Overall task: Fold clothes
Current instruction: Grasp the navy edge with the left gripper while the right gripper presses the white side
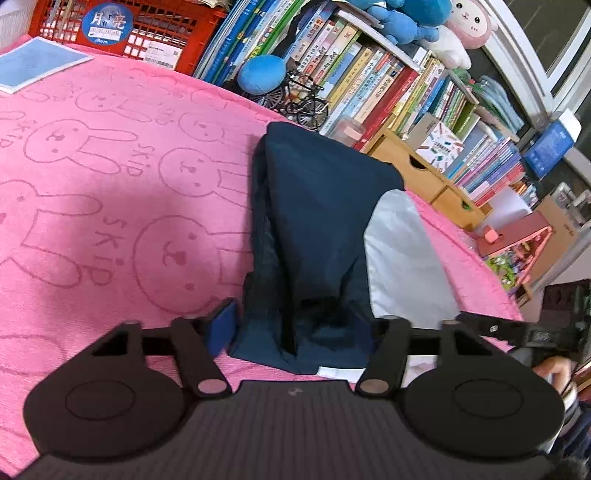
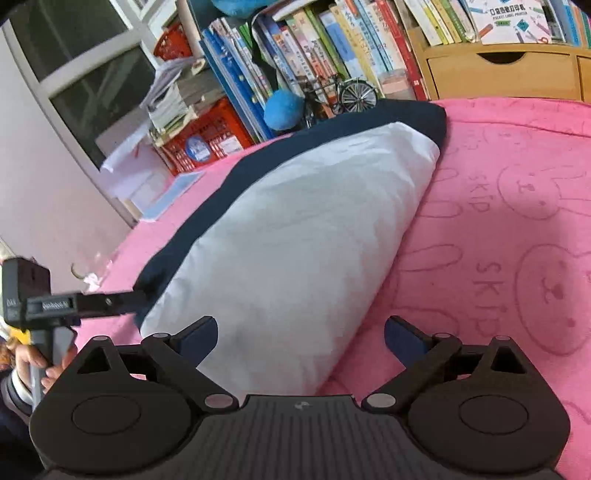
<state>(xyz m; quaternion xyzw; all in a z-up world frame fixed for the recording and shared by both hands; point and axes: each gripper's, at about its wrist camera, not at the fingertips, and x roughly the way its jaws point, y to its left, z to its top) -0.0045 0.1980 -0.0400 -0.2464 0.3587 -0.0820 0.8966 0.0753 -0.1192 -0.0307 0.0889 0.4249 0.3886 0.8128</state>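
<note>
A folded garment, navy with a white panel, lies on the pink bunny-print blanket. My left gripper sits at its near navy end. Bunched navy cloth fills the gap between the jaws, the left pad touches it, and the right pad is hidden behind the fabric. In the right wrist view the white panel faces me. My right gripper stands wide open over the panel's near corner, one pad above white cloth, the other above the blanket. The left gripper reaches the navy edge from the left.
Shelves of books, a wooden drawer box, a model bicycle, a blue plush ball and a red crate line the far edge. A blue sheet lies at the blanket's far left. A hand grips the left tool.
</note>
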